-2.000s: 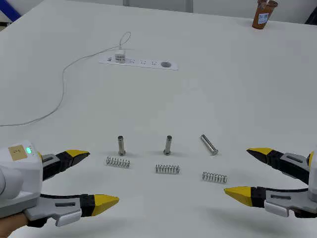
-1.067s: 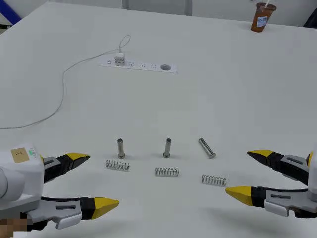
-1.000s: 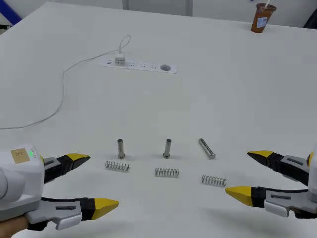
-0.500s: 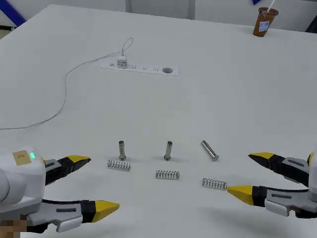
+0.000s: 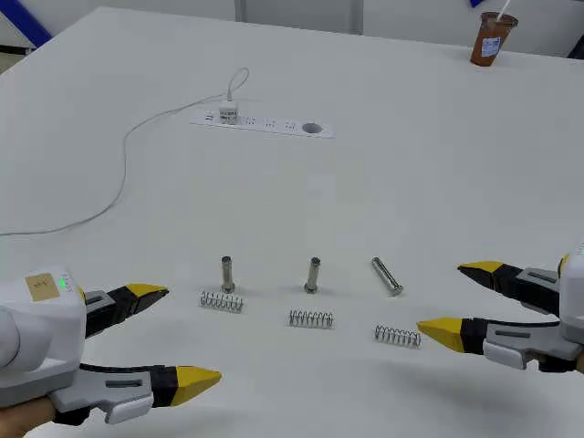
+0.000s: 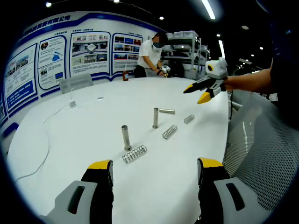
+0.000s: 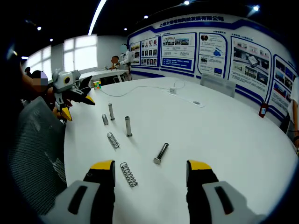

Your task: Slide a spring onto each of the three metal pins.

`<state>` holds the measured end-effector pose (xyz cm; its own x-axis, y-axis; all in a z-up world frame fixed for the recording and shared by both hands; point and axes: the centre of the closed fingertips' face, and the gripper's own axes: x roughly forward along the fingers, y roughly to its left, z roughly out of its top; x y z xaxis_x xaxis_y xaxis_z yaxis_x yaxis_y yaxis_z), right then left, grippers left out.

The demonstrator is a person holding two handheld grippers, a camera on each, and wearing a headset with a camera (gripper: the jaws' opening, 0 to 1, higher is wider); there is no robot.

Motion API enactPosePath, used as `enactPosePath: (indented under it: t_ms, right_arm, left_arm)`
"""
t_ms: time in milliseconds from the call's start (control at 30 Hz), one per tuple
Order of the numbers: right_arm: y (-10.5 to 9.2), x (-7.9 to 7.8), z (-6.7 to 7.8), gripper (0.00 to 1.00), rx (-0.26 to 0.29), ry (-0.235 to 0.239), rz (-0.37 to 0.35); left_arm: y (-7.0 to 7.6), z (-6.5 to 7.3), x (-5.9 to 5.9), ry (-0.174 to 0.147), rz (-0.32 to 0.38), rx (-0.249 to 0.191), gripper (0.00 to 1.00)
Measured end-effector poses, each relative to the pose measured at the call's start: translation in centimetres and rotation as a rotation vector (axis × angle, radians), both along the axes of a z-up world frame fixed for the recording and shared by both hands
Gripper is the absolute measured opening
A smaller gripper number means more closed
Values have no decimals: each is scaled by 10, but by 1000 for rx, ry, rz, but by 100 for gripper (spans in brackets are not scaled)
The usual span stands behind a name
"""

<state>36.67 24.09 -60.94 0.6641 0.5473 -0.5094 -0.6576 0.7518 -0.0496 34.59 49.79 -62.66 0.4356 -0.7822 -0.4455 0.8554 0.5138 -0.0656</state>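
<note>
Two metal pins stand upright on the white table, the left pin [image 5: 226,272] and the middle pin [image 5: 313,273]. The right pin [image 5: 386,276] lies on its side. A spring lies in front of each: the left spring [image 5: 222,301], the middle spring [image 5: 311,318] and the right spring [image 5: 398,336]. My left gripper [image 5: 193,333] is open at the near left, apart from the left spring [image 6: 134,153]. My right gripper [image 5: 439,297] is open at the near right. One of its tips is close beside the right spring [image 7: 128,174], and nothing is between the jaws.
A white power strip [image 5: 263,122] with a plugged-in cable [image 5: 119,182] lies farther back on the table. A brown drink cup [image 5: 492,38] stands at the far right. A person [image 6: 149,51] stands beyond the table in the left gripper view.
My right gripper has moved forward, so its near tip is now level with the right spring's end. The left gripper has stayed put. The head camera has shifted a little.
</note>
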Motion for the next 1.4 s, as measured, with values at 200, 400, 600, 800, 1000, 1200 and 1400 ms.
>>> enactPosePath:
  t_ms: [200,400,600,800,1000,1200,1400]
  right_arm:
    - [5,18,4,61,-23,5,-5]
    - [11,33,-1,58,-57,36,-1]
    - [17,50,-8,54,-80,77,-16]
    - [21,62,-15,47,-99,116,-40]
    - [16,71,-25,37,-128,175,-98]
    - [21,77,-34,30,-153,223,-110]
    - [27,81,-44,24,-181,270,-120]
  left_arm:
    - [-1,1,0,-4,0,1,75]
    - [-1,1,-1,-4,1,1,75]
    - [0,0,-2,-2,3,2,75]
    - [2,0,-2,-1,7,2,74]
    - [1,-2,-3,4,6,4,73]
    - [1,-3,-2,5,5,6,71]
    - [2,-4,-2,8,7,6,71]
